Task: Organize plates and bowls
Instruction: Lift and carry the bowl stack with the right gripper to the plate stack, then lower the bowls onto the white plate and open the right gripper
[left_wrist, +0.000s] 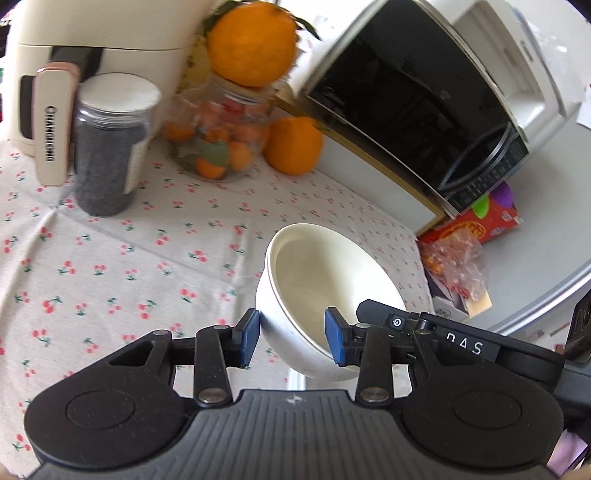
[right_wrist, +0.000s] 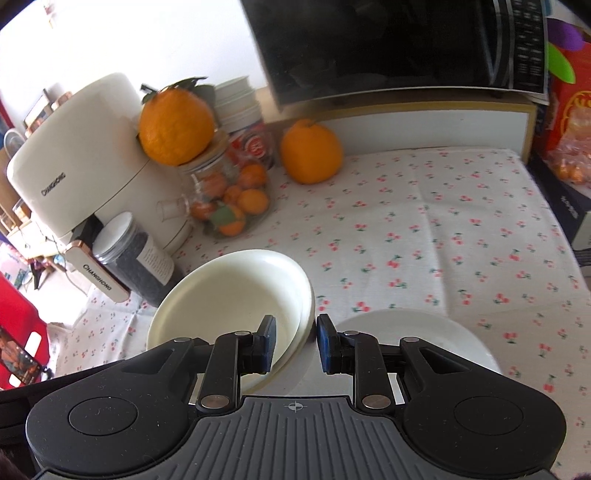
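Observation:
In the left wrist view my left gripper (left_wrist: 293, 338) straddles the near wall of a white bowl (left_wrist: 317, 280), one blue pad outside and one inside the rim; the bowl is tilted and lifted above the cherry-print cloth. The right gripper's black body (left_wrist: 480, 343) shows beside it. In the right wrist view my right gripper (right_wrist: 295, 341) straddles the right rim of the same tilted white bowl (right_wrist: 229, 295), left pad inside, right pad outside with a small gap. A white plate (right_wrist: 417, 336) lies on the cloth just right of the bowl, under the right finger.
An air fryer (right_wrist: 85, 158), a dark-filled jar (right_wrist: 136, 258), a glass jar of small oranges (right_wrist: 232, 199) with a large orange on top, another large orange (right_wrist: 310, 151), stacked white bowls (right_wrist: 236, 103) and a microwave (right_wrist: 399, 44) line the back. Snack bags (left_wrist: 458, 254) lie at the right.

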